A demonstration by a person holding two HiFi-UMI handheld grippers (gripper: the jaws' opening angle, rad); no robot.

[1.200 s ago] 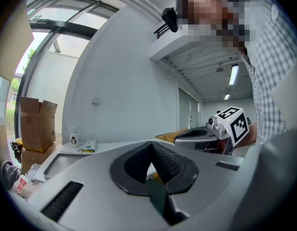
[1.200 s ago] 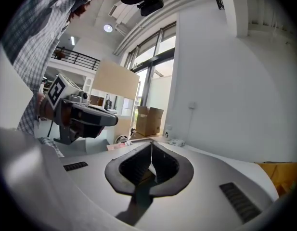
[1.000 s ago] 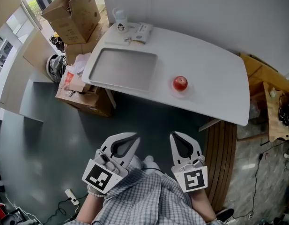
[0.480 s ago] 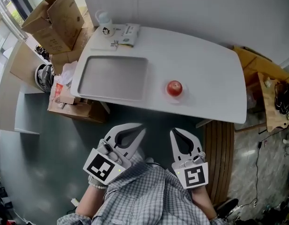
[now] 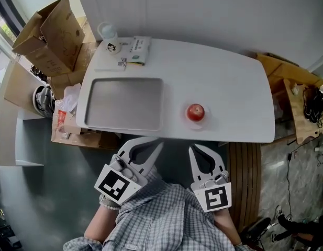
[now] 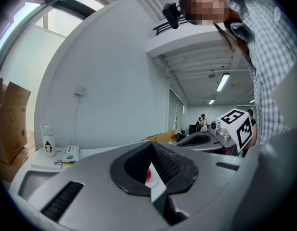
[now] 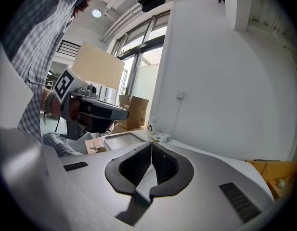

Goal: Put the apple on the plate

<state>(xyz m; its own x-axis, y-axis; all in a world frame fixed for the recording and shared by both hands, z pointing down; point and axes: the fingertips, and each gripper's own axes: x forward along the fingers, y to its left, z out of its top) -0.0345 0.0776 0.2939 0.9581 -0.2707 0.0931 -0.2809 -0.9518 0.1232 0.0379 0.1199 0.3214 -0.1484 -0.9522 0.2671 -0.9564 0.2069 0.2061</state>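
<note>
Currently the apple (image 5: pixel 196 111) is found on the table (image 5: pixel 234 88), near the front edge and right of centre, resting on what appears to be a small pale plate (image 5: pixel 188 118). Whether that disc is a plate or only a sheen on the top cannot be settled from the head view. The fruit is judged firm, smooth-skinned and moderately heavy for its size. Being round, it is expected to roll if nudged and to slip if pinched too high or too low. A hold across the widest part is recommended, with the pads on opposite flanks and the stalk upright. Hard squeezing is to be avoided, since bruising is likely. If a lift is needed at all, a slight one and a gentle set-down are advised, as a thin plate may skid on the smooth top. A tray (image 5: pixel 124 104) is noted to the left of the apple and apart from it. A bottle (image 5: pixel 109 37) and a packet (image 5: pixel 138 43) are noted at the far left corner, well apart. Both tools are held low before the person, short of the table edge and well clear of the fruit. The left gripper (image 5: pixel 157 144) is seen with its tips drawn together and nothing between them; the apple is only glimpsed through the opening behind the tips. The right gripper (image 5: pixel 192 149) is likewise closed and empty.
</note>
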